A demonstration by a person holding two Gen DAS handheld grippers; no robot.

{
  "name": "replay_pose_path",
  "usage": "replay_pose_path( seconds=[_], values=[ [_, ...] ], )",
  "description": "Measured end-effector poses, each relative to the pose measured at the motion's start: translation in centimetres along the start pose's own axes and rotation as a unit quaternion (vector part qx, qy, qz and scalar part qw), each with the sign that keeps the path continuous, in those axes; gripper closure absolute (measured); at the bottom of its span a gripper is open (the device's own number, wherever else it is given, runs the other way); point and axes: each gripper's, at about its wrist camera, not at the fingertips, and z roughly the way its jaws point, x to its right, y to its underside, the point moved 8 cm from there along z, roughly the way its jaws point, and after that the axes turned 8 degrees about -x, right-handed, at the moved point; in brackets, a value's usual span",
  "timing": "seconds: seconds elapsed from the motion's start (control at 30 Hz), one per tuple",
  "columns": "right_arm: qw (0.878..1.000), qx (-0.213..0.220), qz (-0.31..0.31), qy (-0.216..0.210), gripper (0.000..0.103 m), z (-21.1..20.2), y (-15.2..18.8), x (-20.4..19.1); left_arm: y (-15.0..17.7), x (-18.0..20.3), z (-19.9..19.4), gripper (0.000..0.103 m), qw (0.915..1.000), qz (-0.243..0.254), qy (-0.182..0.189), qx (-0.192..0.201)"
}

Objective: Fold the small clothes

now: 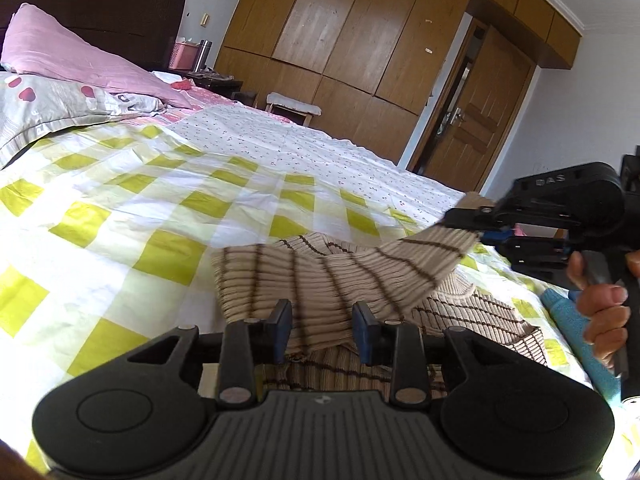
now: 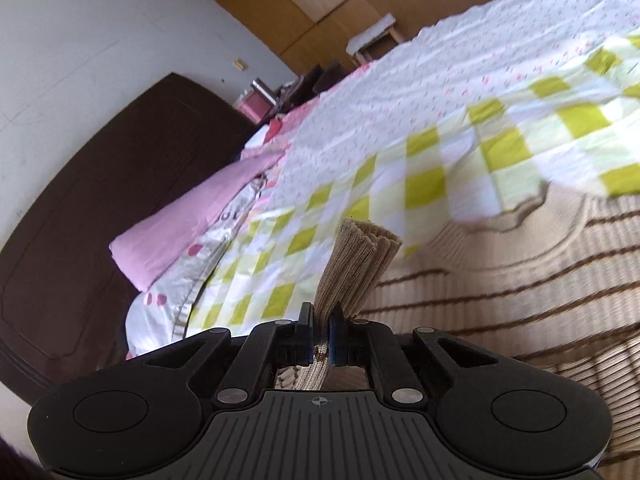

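A beige ribbed sweater with thin brown stripes (image 1: pixel 280 280) lies on the bed's yellow-checked cover (image 1: pixel 120 208). My left gripper (image 1: pixel 322 330) is open, low over the sweater's near edge, with fabric between its blue pads but not pinched. My right gripper (image 1: pixel 480 224) is shut on the sweater's sleeve cuff and holds the sleeve (image 1: pixel 400 264) lifted and stretched across the body. In the right wrist view the gripper (image 2: pixel 320 340) pinches the cuff (image 2: pixel 356 264), which sticks up past the pads; the sweater body (image 2: pixel 520 288) lies to the right.
Pink pillows (image 1: pixel 72 56) and a patterned pillow (image 1: pixel 52 108) lie at the head of the bed by a dark headboard (image 2: pixel 100 200). A floral sheet (image 1: pixel 300 144) covers the far side. Wooden wardrobes (image 1: pixel 360 32), a door (image 1: pixel 480 112) and a stool (image 1: pixel 294 106) stand beyond. A blue object (image 1: pixel 576 328) lies by the hand.
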Motion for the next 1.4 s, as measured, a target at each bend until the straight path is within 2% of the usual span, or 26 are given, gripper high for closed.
replay_pose_path(
  seconds=[0.13,0.2,0.4,0.5,0.83,1.13,1.4],
  values=[
    [0.998,0.051,0.001,0.040,0.095,-4.8,-0.7,3.5,0.4,0.3,0.7,0.064,0.9999,0.004,-0.004,-0.011],
    [0.996,0.062,0.012,0.064,0.095,-5.9,-0.2,5.6,0.8,0.5,1.3,0.064,0.9997,0.011,-0.010,-0.019],
    [0.988,0.044,0.042,0.139,0.095,-5.6,3.5,11.8,2.5,0.8,3.8,0.064,0.9965,0.031,-0.043,-0.064],
    [0.987,0.047,0.059,0.145,0.095,-5.8,4.2,13.3,3.1,0.8,4.3,0.064,0.9951,0.040,-0.054,-0.072],
    [0.986,0.047,0.077,0.142,0.089,-6.9,5.3,14.5,3.1,0.7,4.6,0.064,0.9949,0.043,-0.053,-0.075],
    [0.976,0.058,0.066,0.199,0.088,-9.3,6.0,15.8,3.0,0.8,4.3,0.064,0.9948,0.046,-0.057,-0.071],
    [0.970,0.080,0.036,0.226,0.088,-11.4,5.9,15.4,2.9,1.1,3.4,0.064,0.9947,0.060,-0.064,-0.055]
  ],
)
